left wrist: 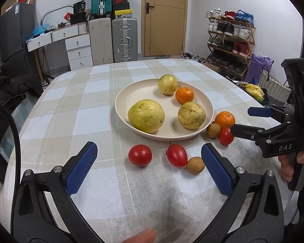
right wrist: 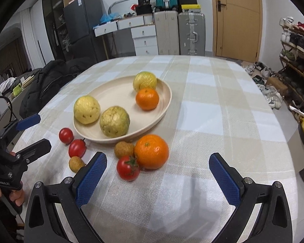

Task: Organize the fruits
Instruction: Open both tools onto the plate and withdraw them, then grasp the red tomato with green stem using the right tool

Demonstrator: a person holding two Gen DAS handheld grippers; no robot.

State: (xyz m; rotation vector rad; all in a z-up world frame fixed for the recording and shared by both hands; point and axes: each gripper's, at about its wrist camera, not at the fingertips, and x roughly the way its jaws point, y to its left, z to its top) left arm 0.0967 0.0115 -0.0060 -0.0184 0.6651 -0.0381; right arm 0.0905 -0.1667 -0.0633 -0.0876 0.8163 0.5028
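Checked cloth in beige and white covers the surface [left wrist: 95, 117], and a cream plate [left wrist: 131, 93] sits near its middle, the landmark for everything else. On the plate lie three yellow-green guavas [left wrist: 146, 115] and one small orange [left wrist: 184, 95], the orange touching the guava farthest from the cameras. Just off the plate's near rim, on the cloth, a second orange [right wrist: 151, 151] rests against a brown longan [right wrist: 124, 149] and a red tomato [right wrist: 128, 168]. Further along the same rim sit two more tomatoes [left wrist: 140, 155], one of them touching another longan [left wrist: 195, 165]. The left hand-held gripper [left wrist: 150, 170] hovers low over the cloth on the near side of the plate, its blue pads spread wide with nothing between them, the pair of tomatoes and the longan just ahead. The right hand-held gripper [right wrist: 158, 178] hangs likewise on the near side of the plate, fingers wide apart and empty, with the loose orange and its tomato just in front of the gap.
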